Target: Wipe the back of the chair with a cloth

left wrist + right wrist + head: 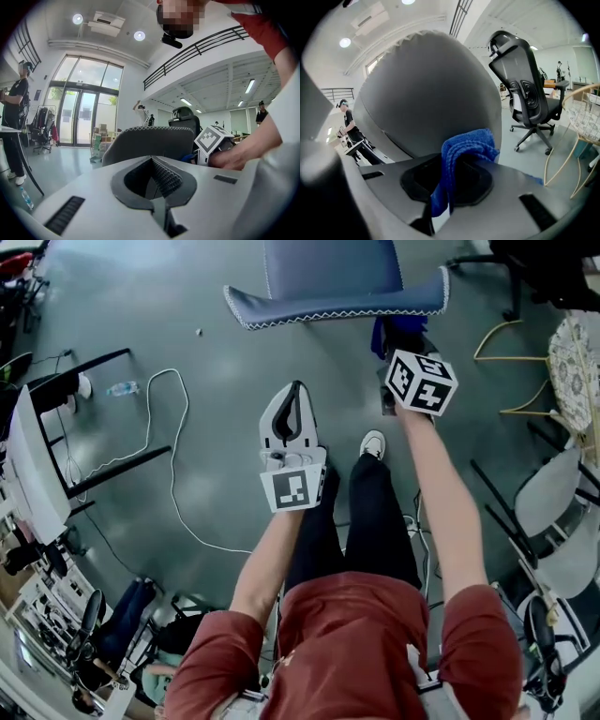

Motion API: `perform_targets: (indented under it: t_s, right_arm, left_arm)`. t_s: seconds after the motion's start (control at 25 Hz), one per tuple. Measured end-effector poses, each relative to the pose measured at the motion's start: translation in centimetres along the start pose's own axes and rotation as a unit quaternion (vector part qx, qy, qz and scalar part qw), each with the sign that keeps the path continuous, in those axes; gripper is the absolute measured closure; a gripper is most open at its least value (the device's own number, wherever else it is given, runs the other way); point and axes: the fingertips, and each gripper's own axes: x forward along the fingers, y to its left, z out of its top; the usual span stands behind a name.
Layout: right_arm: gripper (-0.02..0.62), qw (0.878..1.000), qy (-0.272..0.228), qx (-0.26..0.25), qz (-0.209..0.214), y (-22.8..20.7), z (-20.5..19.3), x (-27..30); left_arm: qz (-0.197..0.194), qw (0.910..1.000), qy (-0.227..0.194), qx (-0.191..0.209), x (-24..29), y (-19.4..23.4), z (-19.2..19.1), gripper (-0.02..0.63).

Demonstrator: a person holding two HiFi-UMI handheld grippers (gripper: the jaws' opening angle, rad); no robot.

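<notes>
Grey floor (187,315), open office. I judge the wiping barely begun, with the whole chair back (426,93) left to do. Right tongs (445,190) are clenched on the blue cloth (464,147), forearm extended, cloth just beside the back; contact unconfirmed. Left tongs (157,187) are closed on nothing, short of the chair.
</notes>
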Motion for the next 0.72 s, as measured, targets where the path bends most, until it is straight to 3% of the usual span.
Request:
perform_targets:
  t_s: [0.32,0.48,0.72]
  right_arm:
    - [0.532,0.999,-0.008,-0.029,0.025,5.7,5.0,-7.4]
    - [0.532,0.999,-0.013,-0.039,0.026,7.2,7.4,-9.6]
    - [0.532,0.999,-0.008,-0.045,0.022,7.3,7.9,-10.2]
  left_arm:
    - [0.023,0.9986,-0.033,-0.033,-4.4,0.5,7.9,0.594]
    - [0.005,1.0,0.004,0.007,-6.2,0.3,9.3,0.594]
    - [0.004,0.9998,-0.013,0.013,-7.8,-0.7,11.9,0.594]
